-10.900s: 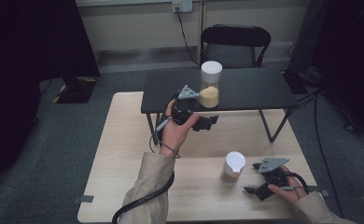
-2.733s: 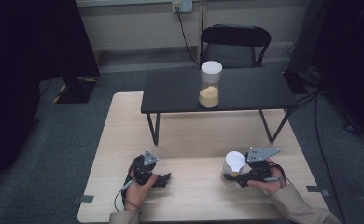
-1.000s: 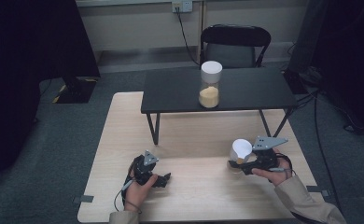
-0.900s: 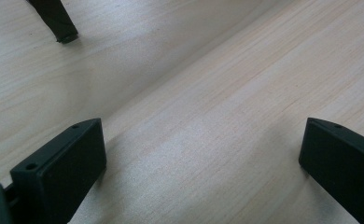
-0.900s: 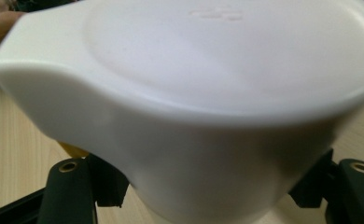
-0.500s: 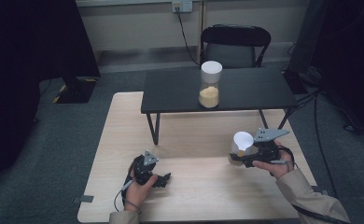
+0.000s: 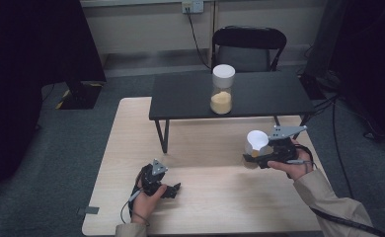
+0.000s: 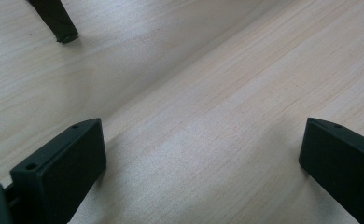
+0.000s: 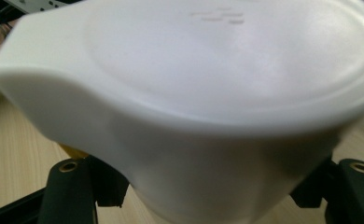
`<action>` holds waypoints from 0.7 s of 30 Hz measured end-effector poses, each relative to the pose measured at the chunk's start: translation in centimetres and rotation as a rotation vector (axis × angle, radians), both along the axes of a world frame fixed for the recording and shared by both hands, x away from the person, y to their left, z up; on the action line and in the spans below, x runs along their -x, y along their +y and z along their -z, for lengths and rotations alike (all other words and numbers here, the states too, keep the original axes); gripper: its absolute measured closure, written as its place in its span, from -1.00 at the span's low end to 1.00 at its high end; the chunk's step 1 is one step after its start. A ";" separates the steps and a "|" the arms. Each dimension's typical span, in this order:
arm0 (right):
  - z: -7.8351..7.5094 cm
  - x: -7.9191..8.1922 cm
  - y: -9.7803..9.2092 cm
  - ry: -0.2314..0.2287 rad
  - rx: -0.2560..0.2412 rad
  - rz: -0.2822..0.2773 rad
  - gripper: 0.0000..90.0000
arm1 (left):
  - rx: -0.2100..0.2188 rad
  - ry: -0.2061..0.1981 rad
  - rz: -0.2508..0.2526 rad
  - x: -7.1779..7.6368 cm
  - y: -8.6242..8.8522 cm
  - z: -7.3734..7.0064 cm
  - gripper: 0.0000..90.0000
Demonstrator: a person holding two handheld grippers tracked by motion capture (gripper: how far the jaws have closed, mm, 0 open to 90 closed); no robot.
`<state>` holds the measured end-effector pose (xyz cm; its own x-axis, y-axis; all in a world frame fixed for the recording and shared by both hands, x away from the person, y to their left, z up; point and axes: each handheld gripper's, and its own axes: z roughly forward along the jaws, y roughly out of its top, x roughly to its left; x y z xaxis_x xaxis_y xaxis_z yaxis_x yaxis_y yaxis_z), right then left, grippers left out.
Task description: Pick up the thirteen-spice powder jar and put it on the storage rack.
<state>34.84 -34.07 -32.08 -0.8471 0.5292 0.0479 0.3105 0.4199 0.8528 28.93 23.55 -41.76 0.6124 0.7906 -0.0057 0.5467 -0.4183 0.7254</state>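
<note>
My right gripper [image 7: 256, 157] is shut on a small jar with a white lid [image 7: 256, 143], held tilted above the right side of the wooden table [image 7: 215, 197]. In the right gripper view the white lid [image 9: 208, 93] looms between the two jaws, and a bit of yellow content shows at its lower left. My left gripper [image 7: 173, 188] rests low on the table near the front left, open, with only bare wood [image 8: 199, 154] between its jaws. A taller white-lidded jar [image 7: 222, 90], partly filled with yellowish grain, stands on the low black table [image 7: 190, 98].
The low black table stands across the far half of the wooden table on thin legs [image 7: 161, 136]. One leg tip [image 8: 59, 23] shows in the left gripper view. A black chair [image 7: 248, 47] is behind it. Cables trail on the floor at the right.
My right gripper took hold of the small jar, lifted it off the table and carried it up and toward the far right. My left gripper earlier came back from the black table and now lies still.
</note>
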 end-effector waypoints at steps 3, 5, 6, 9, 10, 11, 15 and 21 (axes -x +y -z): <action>-0.9 -0.2 0.2 -0.004 0.011 0.000 -0.34 | 0.002 0.001 -0.001 0.0 0.0 0.0 -1.00; -1.3 -0.4 0.2 -0.001 0.011 -0.001 -0.34 | 0.000 0.000 0.000 0.0 0.0 0.0 -1.00; -1.6 -0.4 0.3 -0.002 0.012 0.000 -0.34 | 0.000 0.000 0.000 0.0 0.0 0.0 -1.00; -2.3 -0.7 0.4 -0.004 0.015 -0.002 -0.34 | 0.002 0.001 -0.001 0.0 0.0 0.0 -1.00; -2.5 -0.7 0.5 -0.006 0.016 -0.003 -0.34 | 0.000 0.000 0.000 0.0 0.0 0.0 -1.00; -2.7 -0.8 0.5 -0.005 0.016 -0.003 -0.34 | 0.002 0.001 -0.001 0.0 0.0 0.0 -1.00; -3.6 -1.1 0.7 -0.009 0.019 -0.003 -0.34 | 0.001 0.001 -0.001 0.0 0.0 0.0 -1.00; -4.8 -1.4 0.8 -0.013 0.022 0.000 -0.34 | -0.001 0.000 0.000 0.0 0.0 0.0 -1.00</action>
